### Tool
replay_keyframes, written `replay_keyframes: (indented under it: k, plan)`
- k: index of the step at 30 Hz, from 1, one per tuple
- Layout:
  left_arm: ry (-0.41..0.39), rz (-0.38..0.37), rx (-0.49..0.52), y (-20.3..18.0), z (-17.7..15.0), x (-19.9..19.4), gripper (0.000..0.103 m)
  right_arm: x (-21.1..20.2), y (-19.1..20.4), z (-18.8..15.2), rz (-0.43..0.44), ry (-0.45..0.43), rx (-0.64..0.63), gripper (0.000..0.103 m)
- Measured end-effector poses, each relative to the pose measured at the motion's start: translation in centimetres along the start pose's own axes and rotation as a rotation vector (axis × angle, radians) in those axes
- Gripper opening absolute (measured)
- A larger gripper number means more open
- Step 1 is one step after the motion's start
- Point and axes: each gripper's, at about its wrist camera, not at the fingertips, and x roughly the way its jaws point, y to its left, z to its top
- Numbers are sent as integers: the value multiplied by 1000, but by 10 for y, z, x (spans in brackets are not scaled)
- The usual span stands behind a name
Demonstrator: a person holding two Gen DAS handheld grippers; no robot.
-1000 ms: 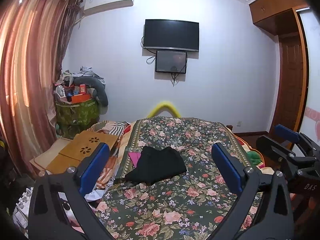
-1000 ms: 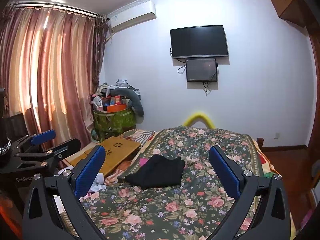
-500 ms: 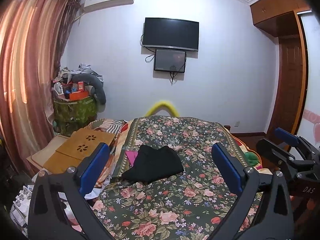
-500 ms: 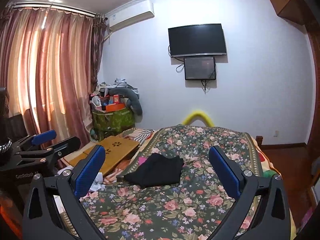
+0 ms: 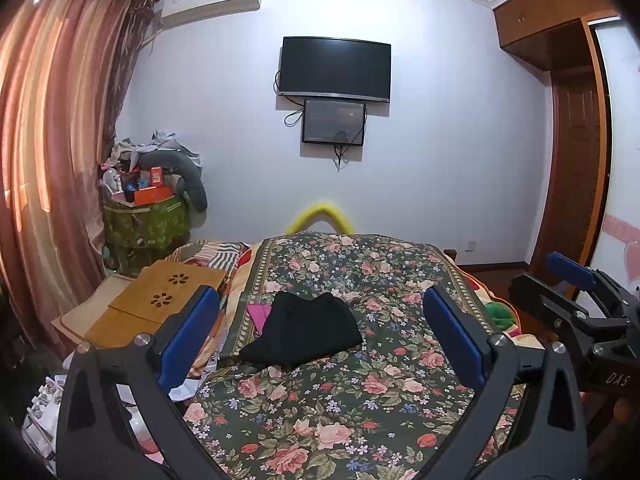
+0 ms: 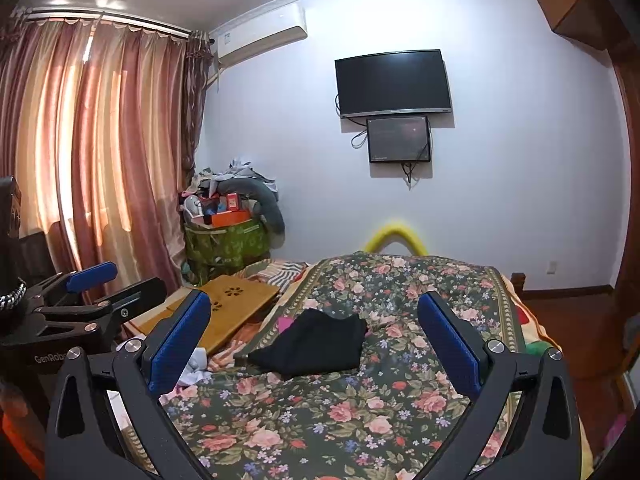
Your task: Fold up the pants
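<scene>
Pink-and-peach striped curtains (image 6: 92, 160) cover the left wall, with a white air conditioner (image 6: 262, 42) high beside them. In the corner a green bin (image 5: 146, 222) is heaped with boxes and grey cloth. In front of it a folding wooden lap desk (image 5: 160, 300) lies flat at the bed's left edge. The bed (image 5: 360, 396) fills the middle, spread with a dark floral quilt, and the black pants (image 5: 300, 330) lie in a compact folded heap on its left half, a bit of pink cloth (image 5: 258, 312) showing at their far left side. On the pale wall behind hang a dark television (image 5: 334, 68) and a smaller screen (image 5: 333, 122) below it. A brown wooden wardrobe (image 5: 572, 120) closes the right side. The left gripper (image 5: 320, 330) and right gripper (image 6: 316, 334) both hover short of the pants, jaws wide apart and holding nothing.
</scene>
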Motion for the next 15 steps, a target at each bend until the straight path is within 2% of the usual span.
replay_keyframes:
  k: [15]
  plan:
    - [0, -16, 11, -5, 0, 0, 103, 0, -3, 2, -4, -5, 9, 103]
